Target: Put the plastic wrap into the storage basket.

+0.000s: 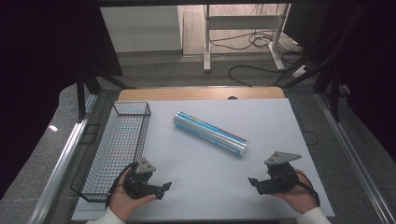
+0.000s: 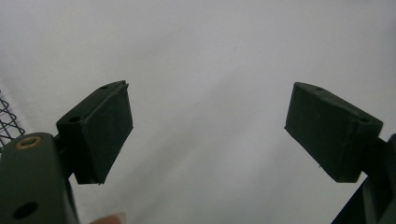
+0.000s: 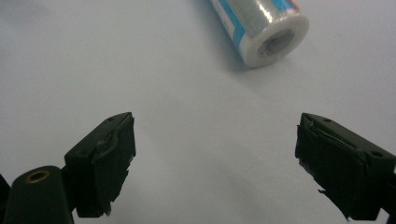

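Observation:
A long roll wrapped in clear film with blue and red print [image 1: 210, 133] lies slantwise in the middle of the white table top [image 1: 201, 182]. Its near end [image 3: 268, 35] appears at the top of the right gripper view. My left gripper [image 1: 164, 188] rests low near the table's front left, held in a hand, open with nothing between its jaws [image 2: 208, 135]. My right gripper [image 1: 252, 183] sits at the front right, below the roll's near end, also open and empty [image 3: 215, 163].
A black wire basket [image 1: 119, 144] stands along the table's left side, just left of my left gripper; a corner of its mesh [image 2: 9, 121] shows at the left gripper view's edge. Beyond the table are a desk frame [image 1: 243, 28] and cables on the floor.

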